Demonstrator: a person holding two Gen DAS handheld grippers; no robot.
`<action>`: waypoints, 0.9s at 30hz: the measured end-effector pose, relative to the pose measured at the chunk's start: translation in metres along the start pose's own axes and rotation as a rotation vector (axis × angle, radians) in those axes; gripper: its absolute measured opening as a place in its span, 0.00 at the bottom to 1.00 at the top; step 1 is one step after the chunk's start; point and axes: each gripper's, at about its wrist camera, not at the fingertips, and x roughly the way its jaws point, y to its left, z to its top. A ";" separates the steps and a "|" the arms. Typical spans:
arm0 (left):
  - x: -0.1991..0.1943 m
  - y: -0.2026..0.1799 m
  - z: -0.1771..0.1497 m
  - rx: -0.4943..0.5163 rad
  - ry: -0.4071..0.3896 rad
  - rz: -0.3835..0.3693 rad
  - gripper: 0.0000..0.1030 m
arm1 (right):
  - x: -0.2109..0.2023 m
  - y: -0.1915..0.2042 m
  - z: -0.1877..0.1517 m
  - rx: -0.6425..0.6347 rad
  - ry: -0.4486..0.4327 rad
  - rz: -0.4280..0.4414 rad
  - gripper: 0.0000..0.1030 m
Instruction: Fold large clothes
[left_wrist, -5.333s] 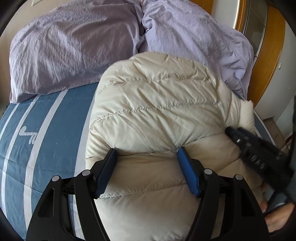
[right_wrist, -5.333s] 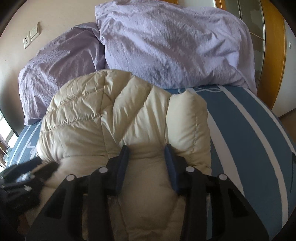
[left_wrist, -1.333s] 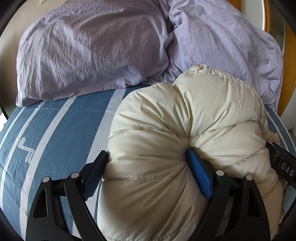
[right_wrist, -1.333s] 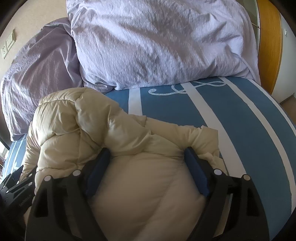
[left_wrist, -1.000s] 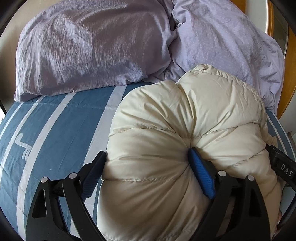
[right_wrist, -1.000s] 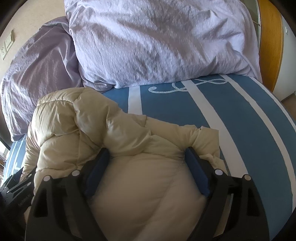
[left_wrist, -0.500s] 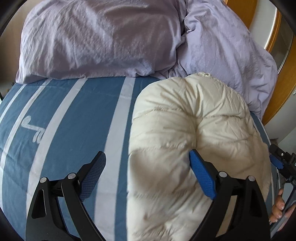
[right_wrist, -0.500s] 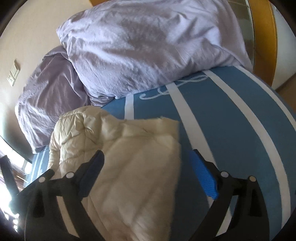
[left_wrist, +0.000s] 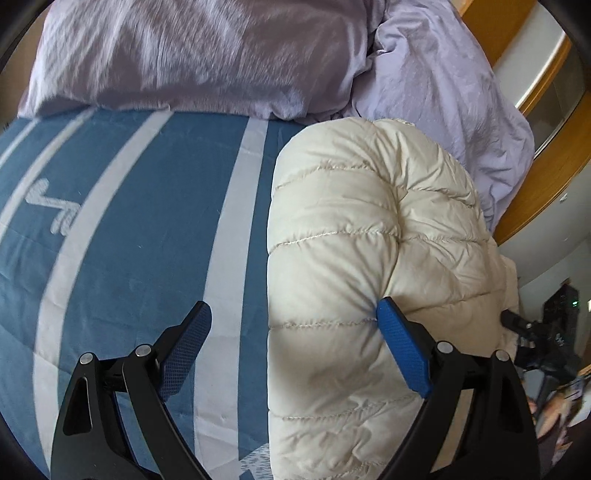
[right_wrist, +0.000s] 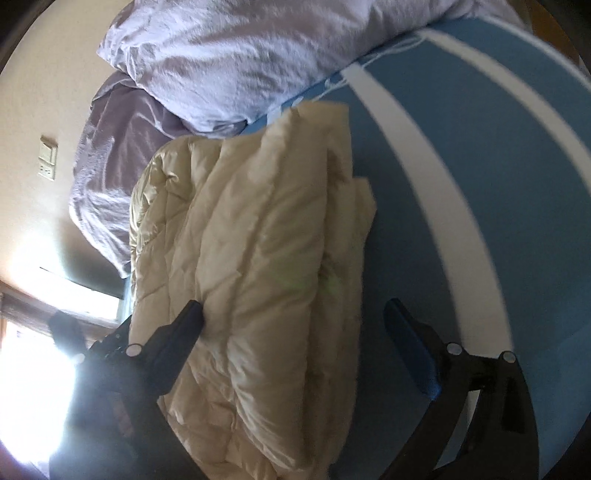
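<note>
1. Left wrist view: the left gripper (left_wrist: 293, 349) hangs over the bed with its fingers (left_wrist: 403, 356) spread wide and grasping nothing. The blue pad at 4 o'clock presses into the side of a cream puffer jacket (left_wrist: 354, 258), while the pad at 8 o'clock sits over the bedspread (left_wrist: 129, 229), apart from the jacket.
2. The jacket lies folded into a thick bundle on the blue bedspread with white stripes, filling the picture from the centre toward 5 o'clock. Its far end touches the lilac pillows (left_wrist: 207, 55) heaped at 12 o'clock.
3. A wooden frame (left_wrist: 546, 170) runs along the edge at 2 o'clock. At 4 o'clock, past the jacket, the black tip of the right gripper (left_wrist: 517, 323) shows.
4. Right wrist view: the right gripper (right_wrist: 291, 328) is likewise released, its fingers (right_wrist: 186, 326) wide apart and holding nothing. The pad at 8 o'clock rests against the jacket (right_wrist: 258, 229); the pad at 4 o'clock hangs over the bedspread (right_wrist: 443, 177).
5. Here the picture is tilted and blurred. The pillows (right_wrist: 221, 55) lie at 11 o'clock, and a wall switch (right_wrist: 48, 158) sits at 9 o'clock beside glaring window light.
</note>
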 end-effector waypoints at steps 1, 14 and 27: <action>0.001 0.001 0.000 -0.006 0.004 -0.008 0.89 | 0.004 0.001 0.000 -0.005 0.008 0.009 0.96; 0.027 0.018 0.000 -0.156 0.070 -0.239 0.88 | 0.024 0.017 0.001 -0.060 0.004 0.129 0.81; -0.003 0.015 0.007 -0.134 -0.027 -0.347 0.41 | 0.025 0.061 0.018 -0.137 -0.026 0.232 0.32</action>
